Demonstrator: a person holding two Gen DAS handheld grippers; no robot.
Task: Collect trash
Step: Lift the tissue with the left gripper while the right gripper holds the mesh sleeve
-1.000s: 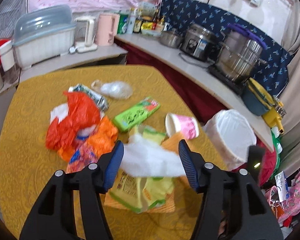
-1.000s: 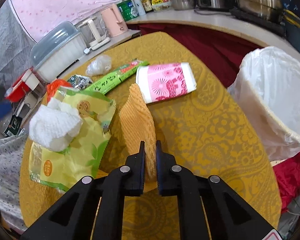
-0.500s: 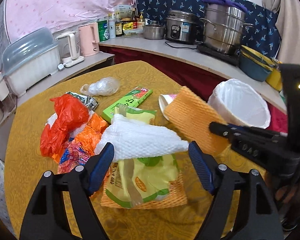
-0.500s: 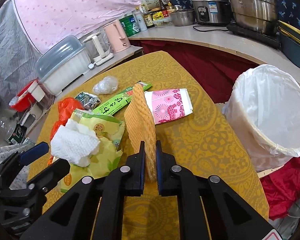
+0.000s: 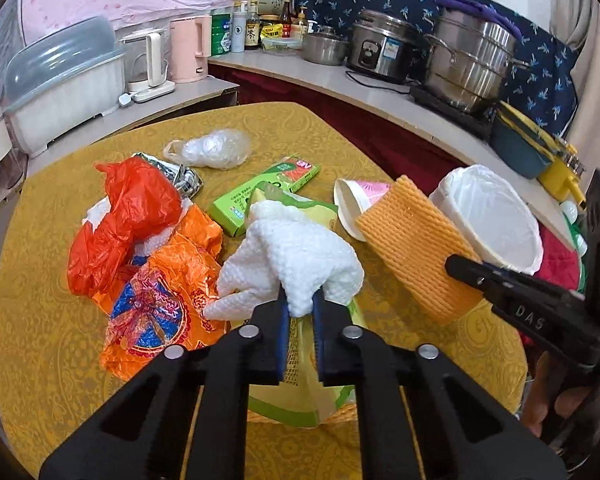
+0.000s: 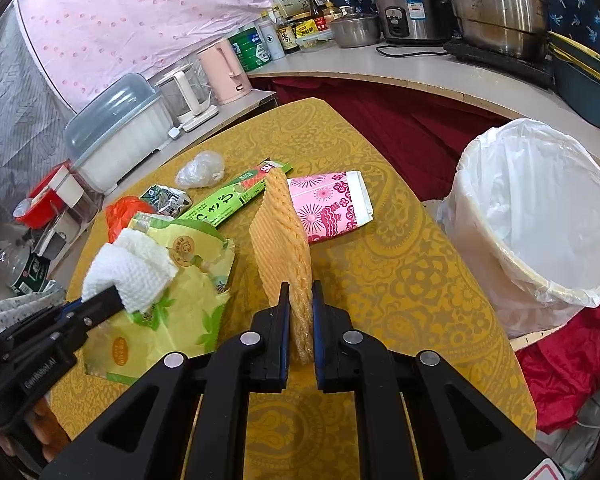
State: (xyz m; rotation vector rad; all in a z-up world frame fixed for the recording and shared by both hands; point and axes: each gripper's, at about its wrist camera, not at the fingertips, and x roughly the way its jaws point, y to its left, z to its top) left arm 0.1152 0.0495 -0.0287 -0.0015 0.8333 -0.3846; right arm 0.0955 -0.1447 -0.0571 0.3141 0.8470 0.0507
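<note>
While left gripper pinches white tissue, right gripper clamps orange foam net; lined bin empty.

Two orange bags; one bin; two kettles

White foam net bunched up, pinched in the left gripper, drooping over a yellow-green wrapper flat underneath. Orange foam net clamped edge-on in the right gripper, sticking straight out past the tips. Pink cup on its side just beyond that. Green box flat, ahead of the left gripper; clear bag balled up further out. Red bag and orange bag crumpled off to its left. Bin with white liner, open, right of the right gripper, off the table.
</note>
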